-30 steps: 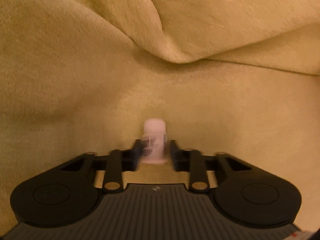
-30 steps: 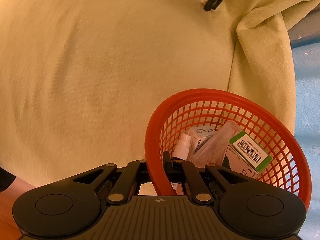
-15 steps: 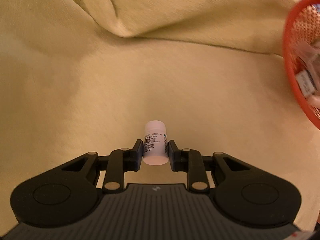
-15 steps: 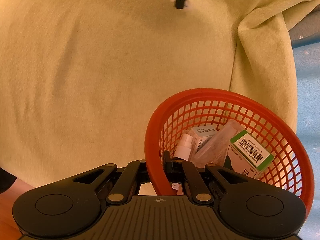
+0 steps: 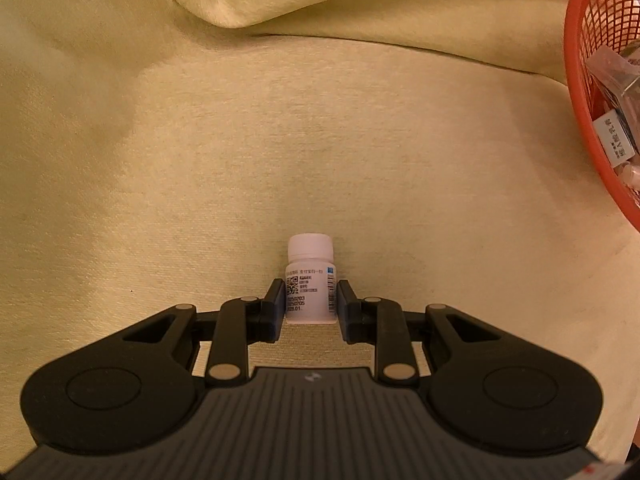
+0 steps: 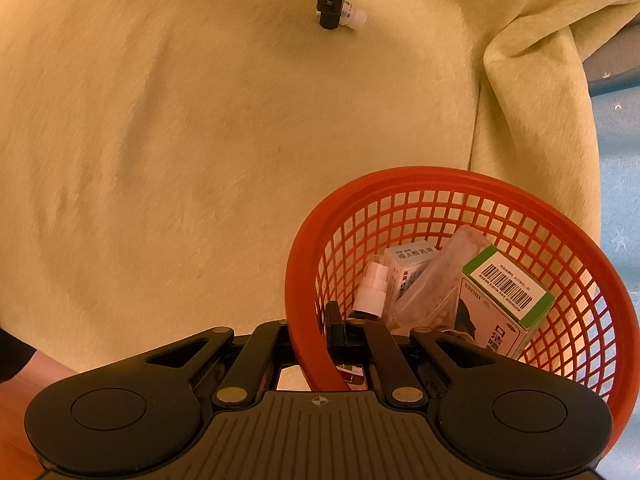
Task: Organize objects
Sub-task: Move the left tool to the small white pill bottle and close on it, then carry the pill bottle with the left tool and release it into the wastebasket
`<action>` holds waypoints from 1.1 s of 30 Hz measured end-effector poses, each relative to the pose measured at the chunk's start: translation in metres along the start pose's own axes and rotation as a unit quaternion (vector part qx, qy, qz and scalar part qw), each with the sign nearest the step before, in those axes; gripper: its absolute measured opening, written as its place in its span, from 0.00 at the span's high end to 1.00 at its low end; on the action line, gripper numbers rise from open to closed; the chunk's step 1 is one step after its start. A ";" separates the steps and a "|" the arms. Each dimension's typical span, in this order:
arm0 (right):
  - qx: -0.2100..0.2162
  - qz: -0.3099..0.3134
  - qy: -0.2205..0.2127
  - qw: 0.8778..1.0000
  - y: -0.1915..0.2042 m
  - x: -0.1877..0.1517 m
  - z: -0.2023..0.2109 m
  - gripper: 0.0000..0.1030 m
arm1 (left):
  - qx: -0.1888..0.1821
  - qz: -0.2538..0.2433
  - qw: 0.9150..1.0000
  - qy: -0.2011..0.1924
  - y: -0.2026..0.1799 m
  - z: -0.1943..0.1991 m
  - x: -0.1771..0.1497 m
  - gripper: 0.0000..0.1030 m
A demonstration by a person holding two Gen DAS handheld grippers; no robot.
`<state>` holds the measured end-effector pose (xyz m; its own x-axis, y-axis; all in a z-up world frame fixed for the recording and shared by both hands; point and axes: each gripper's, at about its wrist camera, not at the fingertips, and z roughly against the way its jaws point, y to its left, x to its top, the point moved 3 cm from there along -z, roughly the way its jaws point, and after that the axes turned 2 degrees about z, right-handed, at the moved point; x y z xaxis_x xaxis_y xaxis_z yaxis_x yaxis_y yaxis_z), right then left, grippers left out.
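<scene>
The left hand-held gripper point(image 5: 310, 302), clamped on an upright pill bottle point(image 5: 309, 280), has the red basket point(image 5: 576, 80), rim-pinched by the right hand-held gripper point(image 6: 316, 334), off to its right.

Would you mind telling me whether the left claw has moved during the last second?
Yes. In the right wrist view, the left claw, holding the small white bottle, has come down and leftward across the yellow blanket, nearer the red basket.

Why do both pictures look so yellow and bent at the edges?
Left wrist view: warm indoor light tints the blanket; the white bottle is sharp, its label readable. Right wrist view: same orange cast; the fisheye lens bulges the red basket and darkens the corners.
</scene>
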<state>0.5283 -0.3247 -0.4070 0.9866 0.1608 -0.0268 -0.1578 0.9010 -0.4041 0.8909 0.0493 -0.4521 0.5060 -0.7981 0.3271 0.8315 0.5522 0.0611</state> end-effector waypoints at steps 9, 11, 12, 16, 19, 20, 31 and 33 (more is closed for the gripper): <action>-0.003 0.005 0.003 1.000 0.000 -0.003 0.001 1.00 | -0.020 0.000 1.000 -0.008 -0.004 0.033 0.001 0.79; -0.003 0.004 0.004 1.000 0.000 -0.003 0.001 1.00 | -0.024 -0.003 1.000 -0.013 -0.008 0.044 0.001 0.79; -0.004 0.005 0.004 1.000 0.000 -0.003 0.001 1.00 | -0.028 -0.002 0.999 -0.016 -0.010 0.050 0.001 0.79; -0.005 0.008 0.007 1.000 0.001 -0.002 0.001 1.00 | -0.046 -0.007 0.999 -0.027 -0.021 0.069 0.002 0.79; -0.005 0.008 0.008 1.000 0.002 -0.002 0.001 1.00 | -0.065 -0.014 0.997 -0.035 -0.030 0.081 0.005 0.79; -0.005 0.007 0.007 1.000 0.002 -0.002 0.001 1.00 | -0.071 -0.019 0.997 -0.036 -0.033 0.083 0.006 0.79; -0.006 0.011 0.004 1.000 0.004 -0.009 0.002 0.99 | -0.144 -0.074 0.985 -0.064 -0.077 0.116 0.043 0.79; -0.006 0.010 0.003 1.000 0.004 -0.010 0.003 0.99 | -0.158 -0.085 0.981 -0.067 -0.088 0.118 0.050 0.79</action>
<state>0.5177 -0.3215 -0.4061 0.9833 0.1775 -0.0400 -0.1779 0.8923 -0.4149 0.8158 -0.0109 -0.3294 0.3366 -0.8216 0.4601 0.9416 0.2944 -0.1634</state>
